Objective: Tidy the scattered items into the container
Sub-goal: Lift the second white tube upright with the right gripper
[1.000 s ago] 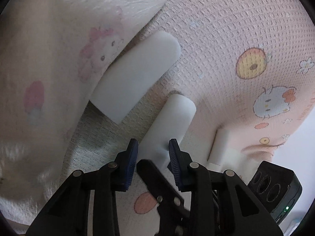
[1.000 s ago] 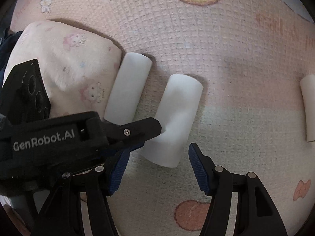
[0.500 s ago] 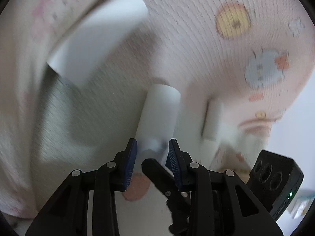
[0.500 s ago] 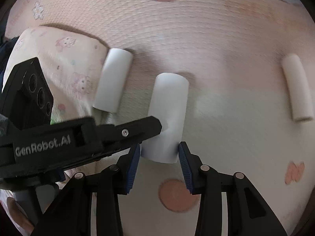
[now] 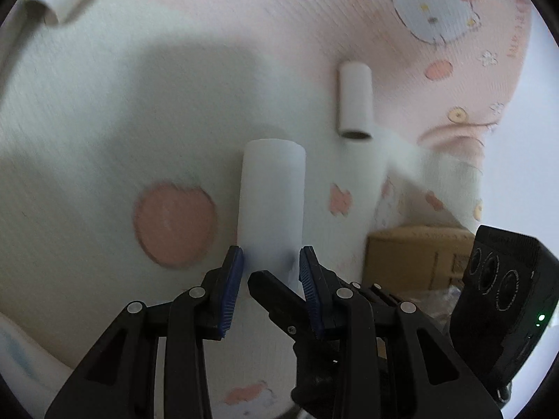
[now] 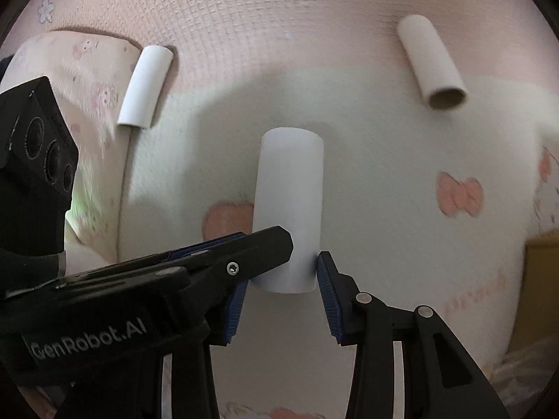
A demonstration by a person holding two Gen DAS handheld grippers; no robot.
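Both rolls now hang clear of the bedspread, where a second ago they lay flat on it.

Left wrist view: the left hand-held gripper [image 5: 269,272] is clenched on a smooth white paper roll [image 5: 270,195], blue ribbed pads pressing its lower end. Beneath lies a waffle-textured pink and cream bedspread [image 5: 104,122] printed with cartoon cats and peach dots; its pink lettering is too blurred to read. A hollow cardboard tube [image 5: 354,99] lies further off, and a brown cardboard box [image 5: 415,255] sits past the bed's edge.

Right wrist view: the right hand-held gripper [image 6: 279,279] grasps a second white roll [image 6: 290,202] at its base. Across the foreground the other tool's black body reads "GenRobot.AI". A curved white sheet [image 6: 145,87] rests beside a fluffy printed pillow [image 6: 87,70]; a beige tube [image 6: 431,59] lies well apart.
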